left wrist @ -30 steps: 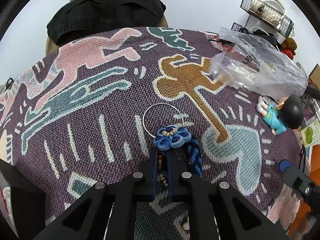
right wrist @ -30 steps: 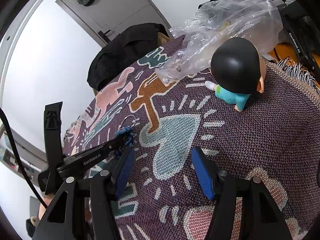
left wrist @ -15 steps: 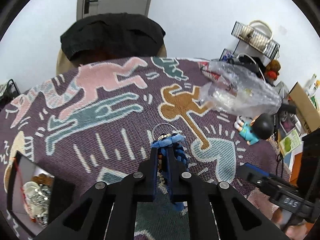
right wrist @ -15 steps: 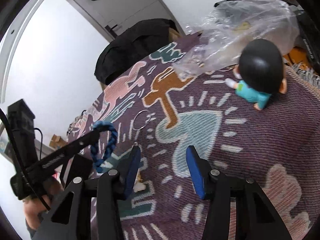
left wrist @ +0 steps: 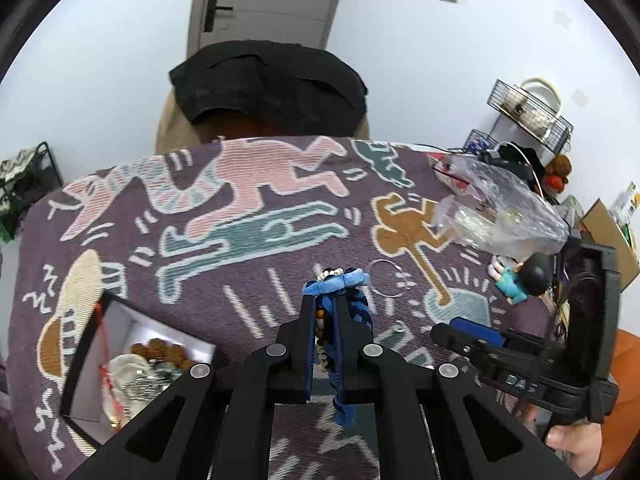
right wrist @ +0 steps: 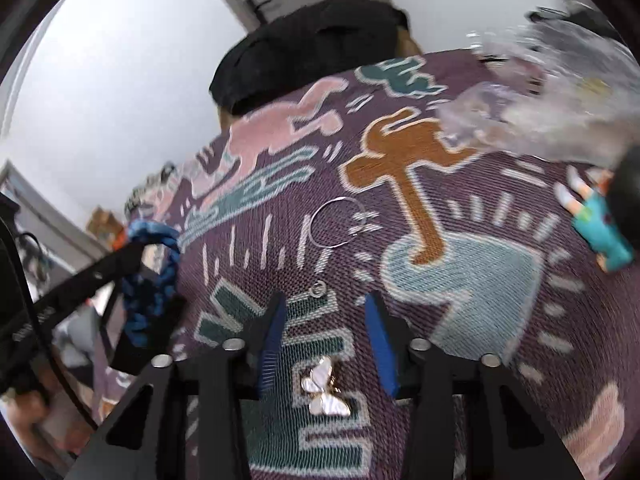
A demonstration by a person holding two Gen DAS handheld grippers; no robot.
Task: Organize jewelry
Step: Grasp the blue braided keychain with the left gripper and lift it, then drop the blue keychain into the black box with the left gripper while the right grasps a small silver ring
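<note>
Fingers of the left gripper (left wrist: 323,312) pinch shut on the blue braided bracelet bundle (left wrist: 335,285), raised above the patterned blanket (left wrist: 248,236). Carry it toward the jewelry box (left wrist: 82,356) at eight o'clock and release low. Right gripper (right wrist: 325,322) fingers, half-open and just closing, straddle the butterfly pendant (right wrist: 325,388) (untouched). "DAS" on the right gripper's body is the only readable lettering.

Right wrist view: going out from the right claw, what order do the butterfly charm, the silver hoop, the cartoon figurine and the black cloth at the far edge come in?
1. butterfly charm: between the right claw's fingers, on the blanket.
2. silver hoop: just ahead, slightly left.
3. cartoon figurine: far right.
4. black cloth: beyond the blanket's far edge.
</note>
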